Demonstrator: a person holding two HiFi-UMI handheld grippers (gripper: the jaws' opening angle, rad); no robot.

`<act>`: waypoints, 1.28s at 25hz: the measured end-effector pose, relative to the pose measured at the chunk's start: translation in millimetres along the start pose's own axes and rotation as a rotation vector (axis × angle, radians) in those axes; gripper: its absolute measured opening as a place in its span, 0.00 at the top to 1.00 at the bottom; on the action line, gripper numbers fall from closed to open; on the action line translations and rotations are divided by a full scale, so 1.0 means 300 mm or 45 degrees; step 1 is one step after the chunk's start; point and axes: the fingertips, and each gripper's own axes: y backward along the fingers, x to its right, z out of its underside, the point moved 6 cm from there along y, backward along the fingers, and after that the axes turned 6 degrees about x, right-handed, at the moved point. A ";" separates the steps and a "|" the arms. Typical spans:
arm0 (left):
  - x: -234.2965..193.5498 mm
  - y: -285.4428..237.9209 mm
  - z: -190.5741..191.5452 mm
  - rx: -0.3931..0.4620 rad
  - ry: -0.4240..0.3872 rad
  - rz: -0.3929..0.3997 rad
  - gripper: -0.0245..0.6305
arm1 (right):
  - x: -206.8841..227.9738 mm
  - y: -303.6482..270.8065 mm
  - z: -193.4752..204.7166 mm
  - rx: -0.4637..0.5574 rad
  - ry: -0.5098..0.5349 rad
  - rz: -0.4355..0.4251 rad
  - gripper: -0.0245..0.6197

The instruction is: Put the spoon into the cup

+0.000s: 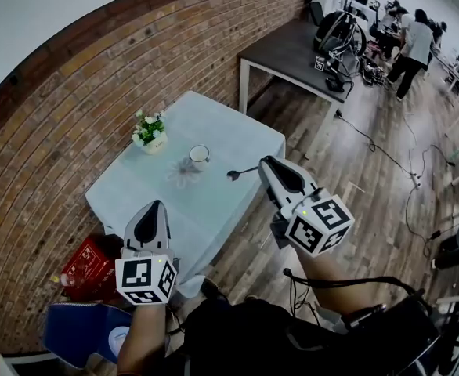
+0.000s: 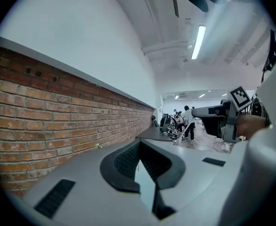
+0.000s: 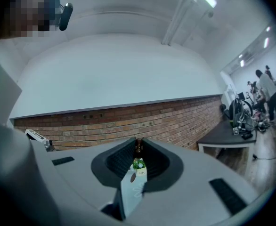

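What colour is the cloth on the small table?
The cloth is pale mint blue, clearest in the head view.

No lettering can be read — the print on the flower pot (image 3: 140, 173) is too small to tell.

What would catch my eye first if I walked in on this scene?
Probably the two grey handheld grippers in the foreground: the right gripper pinches a dark spoon above the table's near right edge, while the left gripper hovers empty at the near left. Beyond them a small table with a pale cloth stands against a brick wall, bearing a white cup and a little pot of flowers.
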 end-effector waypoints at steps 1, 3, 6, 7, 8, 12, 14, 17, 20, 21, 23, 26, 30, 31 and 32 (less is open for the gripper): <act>-0.020 -0.017 0.001 0.001 -0.001 0.004 0.95 | 0.003 -0.028 0.001 -0.001 0.000 0.007 0.88; -0.060 -0.048 0.003 0.002 -0.003 0.010 0.95 | 0.008 -0.080 0.004 0.005 0.001 0.017 0.88; -0.115 -0.088 0.013 0.008 0.012 0.013 0.95 | 0.010 -0.143 0.005 -0.004 0.009 0.037 0.88; -0.132 -0.100 0.016 0.010 0.019 0.013 0.95 | 0.012 -0.163 0.009 0.001 0.008 0.038 0.88; -0.149 -0.113 0.018 0.013 0.027 0.016 0.95 | 0.012 -0.183 0.012 0.007 0.006 0.039 0.88; -0.215 -0.159 0.014 0.028 0.057 0.022 0.95 | 0.003 -0.264 0.016 0.008 0.014 0.054 0.88; -0.247 -0.174 0.017 0.033 0.075 0.027 0.95 | -0.001 -0.295 0.022 0.004 0.024 0.064 0.88; -0.286 -0.191 0.024 0.039 0.076 0.035 0.95 | -0.002 -0.331 0.031 -0.007 0.036 0.091 0.88; -0.301 -0.202 0.037 0.030 0.084 0.032 0.95 | 0.008 -0.362 0.043 -0.026 0.037 0.101 0.88; -0.301 -0.204 0.044 0.025 0.088 0.029 0.95 | 0.015 -0.373 0.050 -0.032 0.038 0.097 0.88; -0.305 -0.213 0.058 0.014 0.092 0.022 0.95 | 0.033 -0.399 0.065 -0.039 0.037 0.084 0.88; -0.316 -0.233 0.076 -0.005 0.101 -0.017 0.95 | 0.074 -0.446 0.086 -0.052 0.017 0.066 0.88; -0.321 -0.264 0.096 -0.028 0.118 -0.112 0.95 | 0.135 -0.524 0.107 -0.084 -0.004 0.010 0.88; -0.315 -0.272 0.098 -0.032 0.118 -0.127 0.95 | 0.153 -0.543 0.114 -0.094 -0.007 -0.005 0.87; -0.309 -0.281 0.100 -0.036 0.117 -0.143 0.95 | 0.171 -0.561 0.121 -0.104 -0.014 -0.020 0.88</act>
